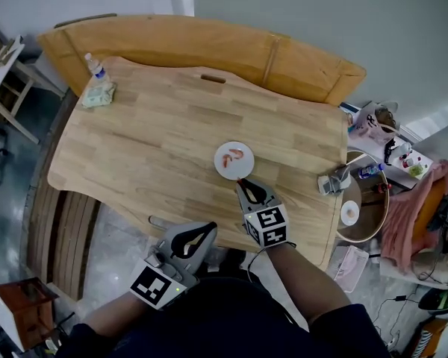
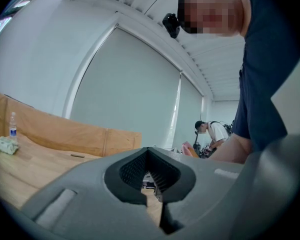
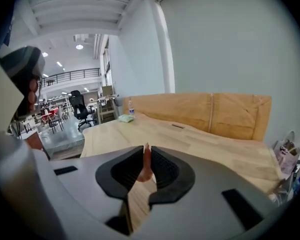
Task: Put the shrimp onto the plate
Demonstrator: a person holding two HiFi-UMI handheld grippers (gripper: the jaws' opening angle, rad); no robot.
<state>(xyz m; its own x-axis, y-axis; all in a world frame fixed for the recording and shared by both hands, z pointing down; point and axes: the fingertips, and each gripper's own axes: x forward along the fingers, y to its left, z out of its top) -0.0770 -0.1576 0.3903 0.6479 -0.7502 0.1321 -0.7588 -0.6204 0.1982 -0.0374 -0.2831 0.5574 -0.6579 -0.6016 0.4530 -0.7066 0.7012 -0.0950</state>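
Observation:
A white plate (image 1: 221,154) lies on the wooden table (image 1: 149,140), right of its middle, with two orange shrimp (image 1: 237,154) on it. My right gripper (image 1: 241,181) hovers just at the plate's near rim. In the right gripper view that gripper (image 3: 146,152) is shut on a pink-orange shrimp (image 3: 146,165) that stands upright between the pads. My left gripper (image 1: 202,234) hangs off the table's front edge, near the person's body. Seen in the left gripper view, the left gripper (image 2: 150,152) has its tips together and nothing between them.
A water bottle (image 1: 95,66) and a crumpled pale cloth (image 1: 99,94) sit at the table's far left corner. A grey device (image 1: 333,181) rests at the right edge. Cardboard sheets (image 1: 209,42) lean behind the table. A round wooden stool (image 1: 364,200) and clutter stand at the right.

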